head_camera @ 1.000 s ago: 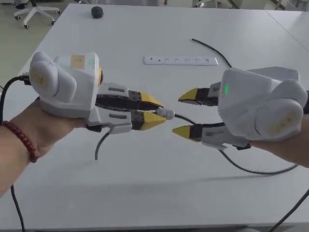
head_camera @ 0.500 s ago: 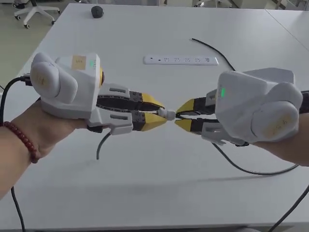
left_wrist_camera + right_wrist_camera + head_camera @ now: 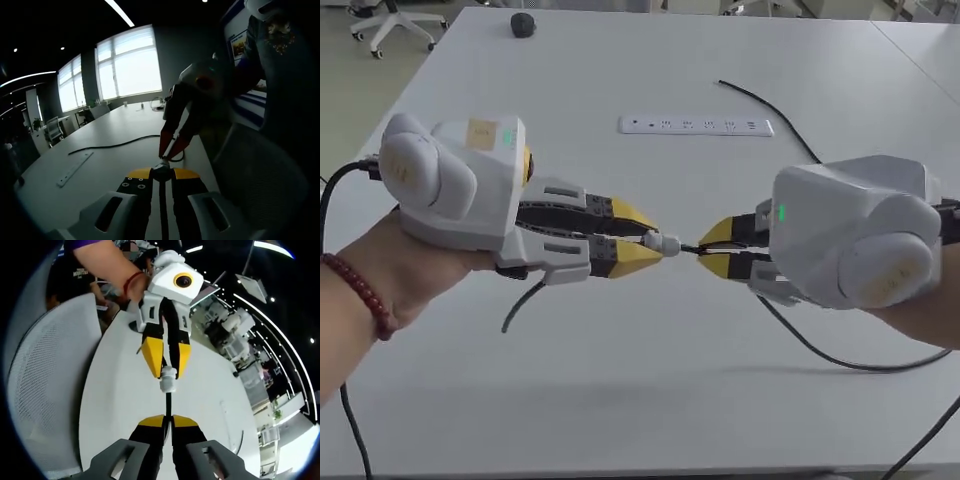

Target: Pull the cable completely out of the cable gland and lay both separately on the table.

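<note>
We held the white cable gland tight in our left gripper, up above the table. Our right gripper pinched the black cable just beside it.

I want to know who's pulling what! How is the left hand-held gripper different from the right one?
The left hand-held gripper is shut on the white cable gland; the right hand-held gripper is shut on the black cable. In the head view the left points right, the right points left. Both have yellow jaw tips.
</note>
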Motion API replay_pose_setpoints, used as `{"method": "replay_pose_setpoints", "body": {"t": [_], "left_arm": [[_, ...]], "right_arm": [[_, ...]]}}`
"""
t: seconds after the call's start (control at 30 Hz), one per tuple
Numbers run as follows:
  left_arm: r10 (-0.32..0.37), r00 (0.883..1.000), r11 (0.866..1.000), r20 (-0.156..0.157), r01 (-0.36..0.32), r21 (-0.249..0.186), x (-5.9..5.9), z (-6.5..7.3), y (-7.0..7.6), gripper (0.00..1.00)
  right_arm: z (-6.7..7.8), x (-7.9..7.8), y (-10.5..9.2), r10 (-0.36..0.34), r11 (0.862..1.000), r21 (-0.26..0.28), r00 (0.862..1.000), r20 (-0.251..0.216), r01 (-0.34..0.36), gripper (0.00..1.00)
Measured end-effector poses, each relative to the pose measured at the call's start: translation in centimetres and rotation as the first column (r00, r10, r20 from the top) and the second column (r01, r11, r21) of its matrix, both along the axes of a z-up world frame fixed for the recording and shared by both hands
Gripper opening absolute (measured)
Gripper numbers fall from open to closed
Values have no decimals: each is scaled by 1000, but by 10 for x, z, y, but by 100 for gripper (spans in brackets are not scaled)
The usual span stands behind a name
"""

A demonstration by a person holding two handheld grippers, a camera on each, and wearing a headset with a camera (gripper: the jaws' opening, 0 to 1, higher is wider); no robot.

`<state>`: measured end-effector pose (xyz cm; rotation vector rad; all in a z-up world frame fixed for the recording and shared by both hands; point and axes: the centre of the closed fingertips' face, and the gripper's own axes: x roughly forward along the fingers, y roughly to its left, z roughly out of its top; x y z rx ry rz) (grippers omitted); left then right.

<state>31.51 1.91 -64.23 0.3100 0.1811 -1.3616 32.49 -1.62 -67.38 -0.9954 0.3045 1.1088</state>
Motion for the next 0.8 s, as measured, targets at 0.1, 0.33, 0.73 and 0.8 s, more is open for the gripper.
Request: {"method": "replay_pose_setpoints", "body": {"t": [0.1, 0.33, 0.73, 0.8], "left_arm": [[6, 1000, 1000, 1, -6, -3, 1, 1, 2, 15], [15, 1000, 1000, 5, -15, -1, 4, 2, 6, 15], [31, 999, 1000, 10, -31, 4, 5, 2, 13, 15], [33, 999, 999, 10, -33, 4, 5, 2, 14, 15]], "right_arm": [[-7, 2, -11, -14, 1000, -22, 1000, -5, 14, 0], [-43, 10, -39, -66, 995, -83, 997, -40, 63, 0], [-93, 15, -85, -175, 975, -160, 975, -134, 153, 0], [-99, 14, -90, -183, 971, -178, 973, -138, 157, 0]]}}
